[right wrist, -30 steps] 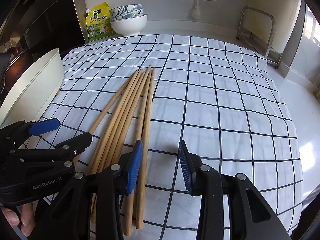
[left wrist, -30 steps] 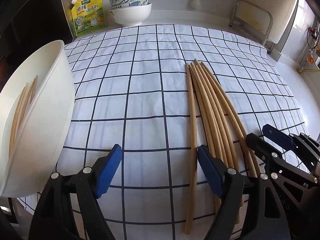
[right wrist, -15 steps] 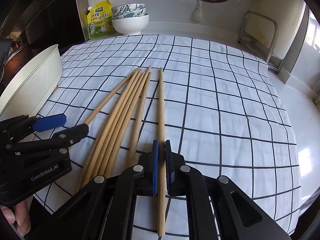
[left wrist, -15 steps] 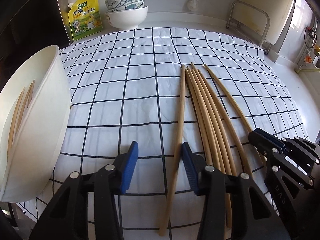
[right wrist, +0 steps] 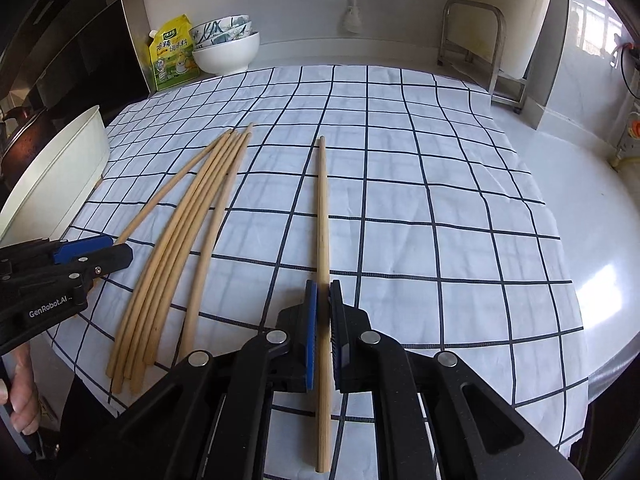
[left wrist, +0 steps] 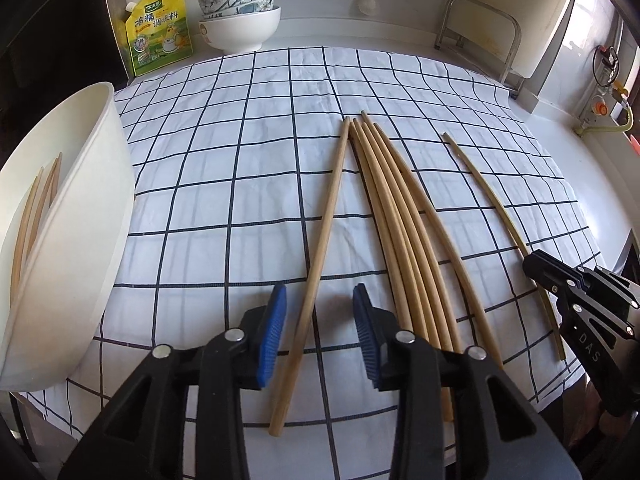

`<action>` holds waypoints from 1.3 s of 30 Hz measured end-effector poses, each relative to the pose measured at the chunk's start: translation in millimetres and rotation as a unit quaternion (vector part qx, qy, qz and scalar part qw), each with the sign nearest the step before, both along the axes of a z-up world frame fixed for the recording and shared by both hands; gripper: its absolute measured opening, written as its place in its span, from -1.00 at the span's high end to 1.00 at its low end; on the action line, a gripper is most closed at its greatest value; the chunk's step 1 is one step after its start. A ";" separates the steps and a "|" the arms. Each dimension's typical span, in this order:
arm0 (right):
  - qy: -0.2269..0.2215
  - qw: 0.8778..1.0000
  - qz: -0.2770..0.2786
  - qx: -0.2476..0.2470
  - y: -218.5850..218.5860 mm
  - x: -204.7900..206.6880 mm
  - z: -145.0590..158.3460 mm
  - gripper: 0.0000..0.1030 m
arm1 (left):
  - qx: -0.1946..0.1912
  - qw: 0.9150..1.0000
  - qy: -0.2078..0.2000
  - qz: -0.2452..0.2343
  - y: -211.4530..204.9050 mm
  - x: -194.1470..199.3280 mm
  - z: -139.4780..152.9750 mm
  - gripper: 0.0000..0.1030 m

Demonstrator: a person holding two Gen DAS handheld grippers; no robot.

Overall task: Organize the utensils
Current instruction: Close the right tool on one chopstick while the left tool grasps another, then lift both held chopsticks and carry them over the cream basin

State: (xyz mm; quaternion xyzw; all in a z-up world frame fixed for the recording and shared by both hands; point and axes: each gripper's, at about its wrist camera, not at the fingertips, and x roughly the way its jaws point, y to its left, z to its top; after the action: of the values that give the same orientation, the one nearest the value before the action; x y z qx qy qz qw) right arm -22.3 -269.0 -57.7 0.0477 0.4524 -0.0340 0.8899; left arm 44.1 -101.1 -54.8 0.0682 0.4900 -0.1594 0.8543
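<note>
Several wooden chopsticks point(left wrist: 400, 216) lie in a bundle on the checked cloth point(left wrist: 224, 184); the bundle also shows in the right wrist view point(right wrist: 188, 216). One chopstick point(left wrist: 320, 256) lies apart, angled between the fingers of my left gripper point(left wrist: 318, 332), which is open around it. My right gripper point(right wrist: 323, 328) is shut on a single chopstick point(right wrist: 323, 216) and holds it to the right of the bundle; it also shows in the left wrist view point(left wrist: 496, 200). A white tub point(left wrist: 68, 240) at the left holds a few chopsticks point(left wrist: 32, 216).
Stacked bowls point(left wrist: 240, 16) and a yellow-green seasoning pouch point(left wrist: 158, 32) stand at the back left. A metal rack point(left wrist: 480, 28) stands at the back right. The cloth's front edge hangs over the counter. A dark pot point(right wrist: 20, 140) sits beyond the tub.
My right gripper closed on one chopstick and carried it right, away from the bundle. My left gripper narrowed and moved over the leftmost chopstick, which has swung askew.
</note>
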 end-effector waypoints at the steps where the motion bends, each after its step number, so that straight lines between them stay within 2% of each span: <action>1: -0.001 1.000 -0.001 -0.002 0.1 1.0 0.1 0.87 | 0.001 1.000 -0.002 -0.001 -1.3 1.3 0.3 0.19; 7: -0.003 1.000 -0.003 -0.014 1.7 8.3 -0.5 0.59 | 0.012 1.000 -0.009 0.005 -5.0 15.5 -0.5 0.14; 12: -0.003 1.000 -0.003 -0.019 0.5 13.5 -1.6 0.57 | 0.020 1.000 -0.013 0.011 -3.5 23.3 -1.2 0.01; 15: -0.005 1.000 -0.003 -0.017 -1.1 13.7 -2.0 0.54 | 0.020 1.000 -0.017 0.016 -0.7 27.3 -1.1 -0.16; 22: -0.009 1.000 0.000 -0.024 -0.5 13.8 -3.0 0.53 | 0.029 0.999 -0.024 0.013 -1.7 36.8 -4.2 -0.20; 24: -0.009 0.999 0.002 -0.031 1.2 13.5 -3.4 0.53 | 0.031 0.999 -0.027 0.006 -4.0 35.0 -4.1 -0.17; 26: -0.010 0.999 0.004 -0.037 3.0 13.4 -3.6 0.53 | 0.012 1.000 -0.018 -0.002 -3.0 33.6 -3.7 0.03; 27: -0.010 0.999 0.005 -0.038 3.2 13.4 -3.7 0.53 | 0.014 1.000 -0.020 -0.005 -3.9 32.1 -3.7 0.08; 29: -0.010 0.999 0.009 -0.037 5.3 12.8 -3.7 0.60 | 0.014 0.999 -0.023 -0.017 -7.0 27.4 -2.8 0.44; 30: -0.011 0.999 0.013 -0.038 6.8 12.7 -3.7 0.71 | 0.016 0.999 -0.023 -0.020 -8.8 25.4 -2.2 0.54; 31: -0.011 0.999 0.016 -0.041 8.9 12.6 -3.5 0.85 | 0.016 0.999 -0.022 -0.024 -10.8 23.5 -1.9 0.78; 32: -0.010 0.999 0.015 -0.045 10.3 12.8 -3.5 0.87 | 0.015 0.999 -0.020 -0.028 -12.4 22.3 -1.8 0.85; 35: -0.013 0.999 0.010 -0.028 6.4 12.3 -3.4 0.88 | 0.017 0.999 -0.021 -0.030 -14.3 20.1 -1.2 0.86; 39: -0.014 1.000 0.002 0.010 -0.5 10.8 -1.7 0.88 | -0.003 1.000 -0.001 -0.027 -10.0 20.6 0.5 0.86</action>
State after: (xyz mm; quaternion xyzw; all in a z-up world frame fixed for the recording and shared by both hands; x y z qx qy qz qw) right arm -11.5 -269.5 -59.4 0.0561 0.4408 -0.0268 0.8955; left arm 64.7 -111.0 -54.3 0.0788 0.4869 -0.1844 0.8501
